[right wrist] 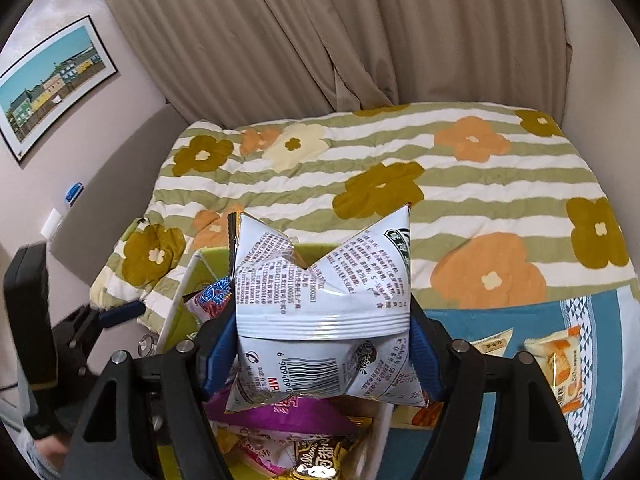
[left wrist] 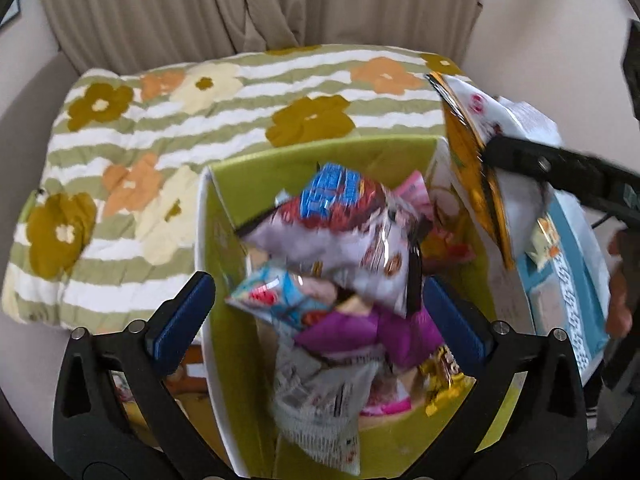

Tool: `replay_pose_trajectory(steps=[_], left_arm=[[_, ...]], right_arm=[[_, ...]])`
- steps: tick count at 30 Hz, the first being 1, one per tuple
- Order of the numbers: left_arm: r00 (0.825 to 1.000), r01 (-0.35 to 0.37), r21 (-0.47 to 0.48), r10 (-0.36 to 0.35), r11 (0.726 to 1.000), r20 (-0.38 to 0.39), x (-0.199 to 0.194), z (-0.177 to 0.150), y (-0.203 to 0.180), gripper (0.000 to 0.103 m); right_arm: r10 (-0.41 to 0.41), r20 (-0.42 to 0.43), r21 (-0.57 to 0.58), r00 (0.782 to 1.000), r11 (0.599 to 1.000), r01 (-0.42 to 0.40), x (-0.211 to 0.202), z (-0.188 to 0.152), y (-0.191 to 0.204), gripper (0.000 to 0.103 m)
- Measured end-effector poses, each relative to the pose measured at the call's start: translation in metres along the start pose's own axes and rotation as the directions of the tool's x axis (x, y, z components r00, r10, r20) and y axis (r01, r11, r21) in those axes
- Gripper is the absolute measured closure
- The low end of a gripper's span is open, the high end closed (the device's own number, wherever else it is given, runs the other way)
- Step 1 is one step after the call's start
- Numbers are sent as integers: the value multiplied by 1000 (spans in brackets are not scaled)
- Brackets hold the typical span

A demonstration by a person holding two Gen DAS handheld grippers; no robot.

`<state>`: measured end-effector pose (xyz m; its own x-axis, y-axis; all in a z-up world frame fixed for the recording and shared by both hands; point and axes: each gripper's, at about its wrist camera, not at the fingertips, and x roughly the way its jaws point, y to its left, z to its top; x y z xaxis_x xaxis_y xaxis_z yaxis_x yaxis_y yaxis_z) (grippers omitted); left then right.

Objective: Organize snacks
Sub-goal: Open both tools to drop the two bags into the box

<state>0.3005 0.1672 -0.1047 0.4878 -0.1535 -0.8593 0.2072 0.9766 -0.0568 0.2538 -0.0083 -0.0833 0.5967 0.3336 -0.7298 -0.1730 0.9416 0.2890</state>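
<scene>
My left gripper [left wrist: 316, 312] is hanging wide and empty over the green box [left wrist: 280, 152], already piled with snacks. My right gripper [right wrist: 324, 344] is clamping a white snack bag [right wrist: 320, 292] beside it; two packets [right wrist: 556, 364], probably biscuits, are waiting on the blue cloth [right wrist: 500, 320].

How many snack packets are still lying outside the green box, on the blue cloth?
2. Both lie on the blue cloth right of the box: a pale packet nearer the box, an orange packet beside it. The gripper's frame may hide others.
</scene>
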Motion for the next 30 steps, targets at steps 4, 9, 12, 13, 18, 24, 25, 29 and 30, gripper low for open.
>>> replay_pose_trajectory(steps=[4, 9, 12, 13, 18, 24, 25, 29, 30], left_arm=[[1000, 13, -3, -13, 1000, -1, -4, -12, 7, 0], [1000, 22, -20, -22, 1000, 12, -10, -16, 15, 0], [999, 28, -24, -27, 999, 20, -14, -17, 19, 0], [999, 29, -25, -29, 999, 24, -16, -19, 20, 0], [999, 39, -33, -38, 999, 30, -20, -24, 22, 0], [999, 49, -37, -48, 998, 17, -18, -32, 21, 0], [999, 50, -40, -49, 998, 17, -18, -33, 20, 0], [998, 47, -44, -45, 998, 31, -25, -35, 17, 0], [999, 41, -43, -40, 998, 35, -27, -35, 16, 0]], right_arm=[[-17, -9, -1, 1000, 1000, 17, 5, 3, 7, 33], [-19, -16, -11, 1000, 1000, 19, 2, 4, 16, 31], [-11, -33, -6, 999, 1000, 11, 2, -1, 19, 30], [-8, -35, -5, 999, 1000, 8, 3, -2, 20, 29], [22, 1, -26, 1000, 999, -22, 1, -10, 26, 1], [-15, 48, -72, 999, 997, 18, -10, -24, 29, 1], [-25, 46, -74, 999, 997, 28, -11, -25, 30, 1], [-38, 52, -71, 998, 997, 42, -18, -26, 29, 1], [-40, 53, -70, 998, 997, 43, -19, -26, 29, 1]])
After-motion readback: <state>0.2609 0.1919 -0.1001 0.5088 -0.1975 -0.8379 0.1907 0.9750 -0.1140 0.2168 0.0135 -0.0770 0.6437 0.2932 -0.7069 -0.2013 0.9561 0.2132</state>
